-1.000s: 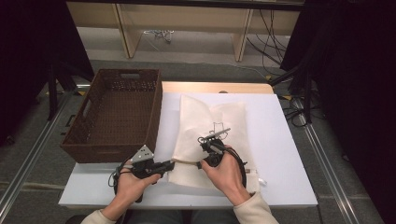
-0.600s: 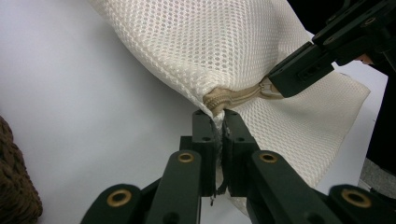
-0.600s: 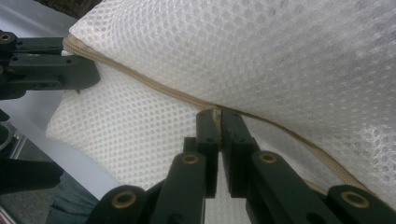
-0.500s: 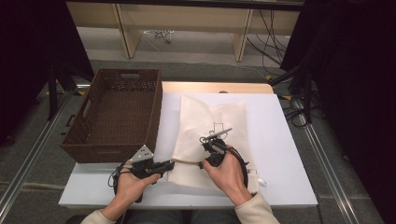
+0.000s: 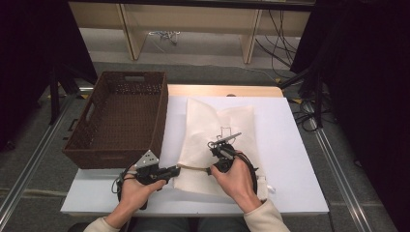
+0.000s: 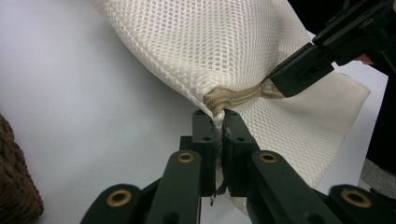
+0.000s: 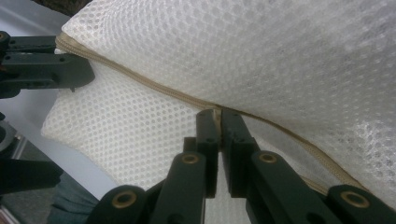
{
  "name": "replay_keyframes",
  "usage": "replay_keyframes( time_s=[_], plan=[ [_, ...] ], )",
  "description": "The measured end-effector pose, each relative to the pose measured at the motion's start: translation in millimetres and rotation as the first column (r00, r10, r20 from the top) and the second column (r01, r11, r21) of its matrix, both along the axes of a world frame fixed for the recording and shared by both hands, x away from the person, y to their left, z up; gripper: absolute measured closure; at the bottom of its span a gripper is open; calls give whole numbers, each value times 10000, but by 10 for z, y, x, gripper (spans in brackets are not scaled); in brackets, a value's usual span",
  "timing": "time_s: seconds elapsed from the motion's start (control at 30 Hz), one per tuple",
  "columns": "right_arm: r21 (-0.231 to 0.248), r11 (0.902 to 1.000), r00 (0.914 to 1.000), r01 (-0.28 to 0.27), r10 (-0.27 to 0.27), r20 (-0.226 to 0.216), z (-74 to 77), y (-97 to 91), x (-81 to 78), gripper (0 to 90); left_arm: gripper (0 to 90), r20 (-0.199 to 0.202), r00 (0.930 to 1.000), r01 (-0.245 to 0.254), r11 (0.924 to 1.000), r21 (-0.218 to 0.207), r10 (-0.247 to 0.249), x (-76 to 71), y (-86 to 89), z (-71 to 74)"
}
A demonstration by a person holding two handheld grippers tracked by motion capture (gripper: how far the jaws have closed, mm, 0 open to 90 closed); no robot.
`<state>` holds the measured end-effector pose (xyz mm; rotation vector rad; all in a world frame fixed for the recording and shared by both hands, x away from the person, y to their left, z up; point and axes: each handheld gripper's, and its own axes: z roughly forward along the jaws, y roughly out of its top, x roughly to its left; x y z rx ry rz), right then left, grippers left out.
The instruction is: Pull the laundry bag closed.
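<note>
A white mesh bag (image 5: pixel 217 125) with a tan zipper (image 5: pixel 194 168) lies on the white table (image 5: pixel 295 159). In the high view my left gripper (image 5: pixel 177 169) holds the bag's near left corner, and my right gripper (image 5: pixel 211 169) sits a short way along the zipper to its right. The left gripper view has my left gripper (image 6: pixel 215 113) shut on the mesh just under the zipper's bunched end (image 6: pixel 219 97). My right gripper (image 7: pixel 215 112) is shut on the zipper (image 7: pixel 154 86), apparently on its pull. That edge of the bag is lifted and taut between the two grippers.
A dark brown wicker basket (image 5: pixel 121 116) stands at the table's left side, close beside the bag. Bare white table lies to the right of the bag. Cables run over the floor beyond the table's far edge.
</note>
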<state>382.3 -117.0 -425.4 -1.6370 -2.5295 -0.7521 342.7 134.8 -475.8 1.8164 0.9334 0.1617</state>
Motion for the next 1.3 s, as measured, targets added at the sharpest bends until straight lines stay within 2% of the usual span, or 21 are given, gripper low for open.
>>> replay_keyframes(
  time_s=[0.1,0.2,0.3,0.33,0.37,0.5,0.53,0.6,0.63,0.7,0.83,0.9,1.03,1.1,1.17,1.2,1.23,1.3],
  plan=[
    [-64,9999,9998,-136,137,113,-7,-19,8,877,850,25,10000,-19,10000,21,19,0,-3,0],
    [-49,10000,10000,75,-75,-18,2,-8,-3,877,850,6,10000,2,10000,3,-2,1,0,1],
    [-63,10000,10000,62,-62,-14,3,-21,-2,877,850,2,10000,-19,10000,-15,19,2,0,2],
    [-100,9996,9995,262,-264,-164,13,-14,-13,877,850,-62,9999,-99,9999,-46,99,-4,-4,4],
    [-77,9999,9999,139,-139,-33,1,-36,-3,877,850,-59,9999,-130,9999,-27,130,-5,-4,0],
    [-99,9999,9999,106,-106,30,1,-39,-3,877,850,-71,9999,-100,9999,-44,99,-3,-2,1],
    [-129,9998,9999,127,-127,15,8,-38,-7,876,850,34,10000,-33,10000,7,33,2,0,2],
    [-159,9998,9996,-146,150,230,-2,-54,9,877,850,-13,10000,-55,10000,36,55,0,2,5],
    [-97,9999,9999,112,-111,22,6,-39,-5,876,850,33,10000,-65,10000,-2,65,1,0,1],
    [-121,9998,9999,135,-135,15,8,-39,-5,876,850,-60,9999,-120,9999,-47,120,-3,-3,0],
    [-79,9998,9999,158,-158,-14,7,-46,-3,877,850,12,10000,-49,10000,-1,49,-1,0,4],
    [-203,9993,9994,305,-308,-143,8,-51,-4,877,850,-66,9999,-160,9998,-102,159,-5,-7,3],
    [-172,9998,9999,120,-119,70,2,-87,5,877,850,-35,9999,-145,9999,-94,145,-4,-7,3],
    [-188,9990,9992,394,-395,-71,19,-66,-13,876,850,-75,9998,-160,9999,-1,160,-3,2,6],
    [-140,9996,9997,253,-254,-29,13,-75,-6,877,850,-80,9998,-158,9999,-7,158,-3,2,6],
    [-140,9996,9997,241,-242,-20,13,-78,-6,877,850,47,10000,-54,10000,65,54,3,8,9],
    [-211,9987,9987,464,-468,-189,24,-71,-14,876,850,44,10000,-30,10000,57,29,4,11,11],
    [-153,9985,9984,516,-520,-224,28,-83,-20,877,850,67,10000,-35,10000,83,35,4,12,13]
  ],
)
